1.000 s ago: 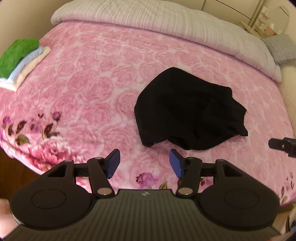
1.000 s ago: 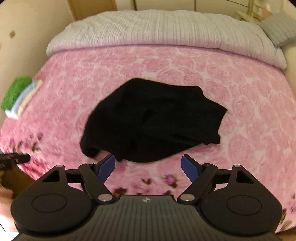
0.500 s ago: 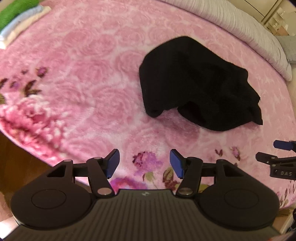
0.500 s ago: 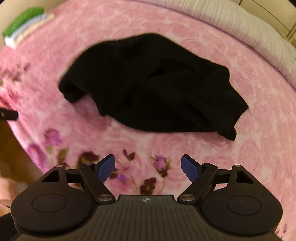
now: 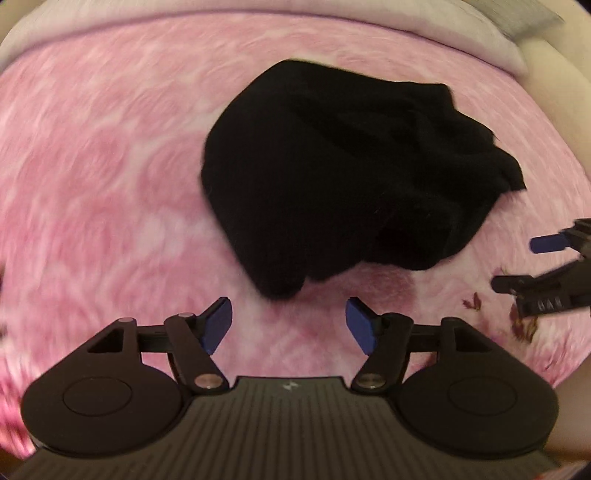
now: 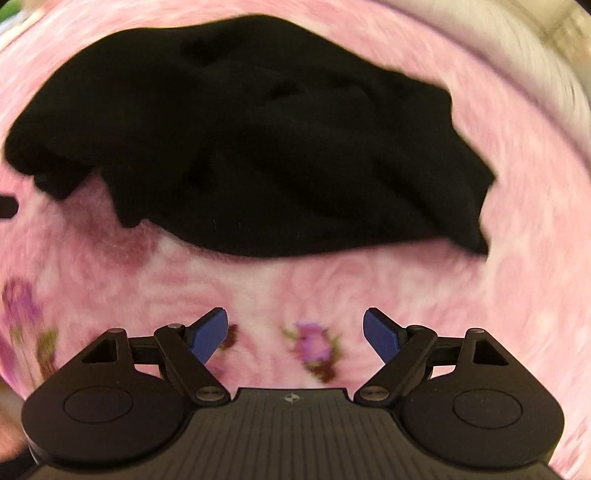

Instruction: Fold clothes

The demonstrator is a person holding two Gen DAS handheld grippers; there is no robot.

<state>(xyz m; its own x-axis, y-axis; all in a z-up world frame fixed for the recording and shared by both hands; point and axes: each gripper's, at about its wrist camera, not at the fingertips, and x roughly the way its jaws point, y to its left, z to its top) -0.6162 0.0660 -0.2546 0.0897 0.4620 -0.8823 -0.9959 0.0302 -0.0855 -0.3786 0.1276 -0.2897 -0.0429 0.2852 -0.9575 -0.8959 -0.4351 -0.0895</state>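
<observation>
A crumpled black garment [image 5: 343, 177] lies on the pink floral blanket [image 5: 92, 177]. My left gripper [image 5: 289, 325] hovers just short of the garment's near left corner, its jaws opening with nothing between them. The right gripper [image 5: 528, 264] shows at the right edge of the left wrist view, open. In the right wrist view the black garment [image 6: 258, 147] fills the upper half, and my right gripper [image 6: 295, 334] stands open over bare blanket [image 6: 332, 284] near the garment's front edge, holding nothing. A dark tip of the left gripper [image 6: 7, 206] pokes in at the left.
A pale quilted cover [image 5: 424, 29] lies along the far side of the bed. The blanket's flower-printed border [image 6: 314, 347] runs under my right gripper near the bed's front edge. Both views are blurred by motion.
Both grippers have sunk toward the bed, and the black garment now looms much larger. The left jaws stand a little wider. The folded stack at the far left has left both views.
</observation>
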